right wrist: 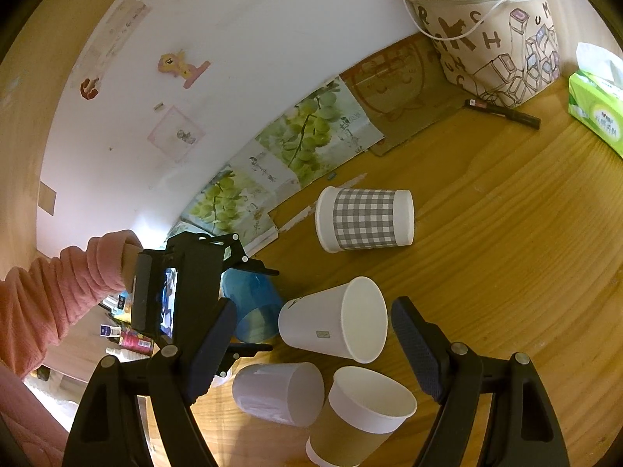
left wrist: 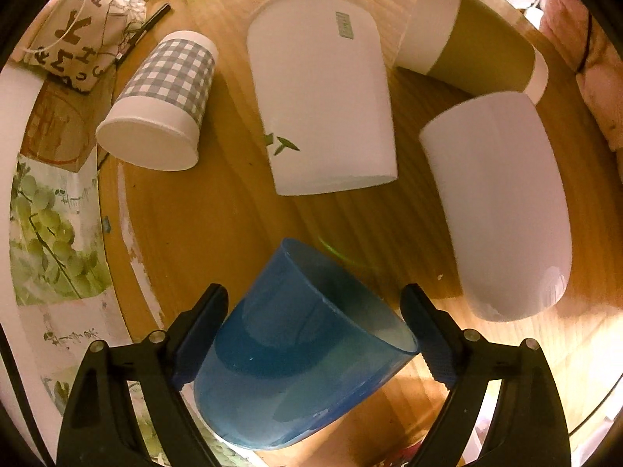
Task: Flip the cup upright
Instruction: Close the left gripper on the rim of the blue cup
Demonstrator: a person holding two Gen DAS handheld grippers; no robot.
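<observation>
Left wrist view: looks steeply down, close over the wooden tabletop (left wrist: 218,233).
Right wrist view: higher, facing the white wall (right wrist: 233,39).
Shared: grey-checked paper cup (left wrist: 155,105) (right wrist: 364,219), translucent blue plastic cup (left wrist: 300,350) (right wrist: 251,307).

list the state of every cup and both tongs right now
blue cup: tilted, gripped between the left tongs
left tongs: shut on blue cup
right tongs: open, holding nothing
checked cup: on its side
white leaf cup: on its side
plain white cup: on its side
brown-sleeved cup: tipped over, mouth facing up toward the camera
</observation>
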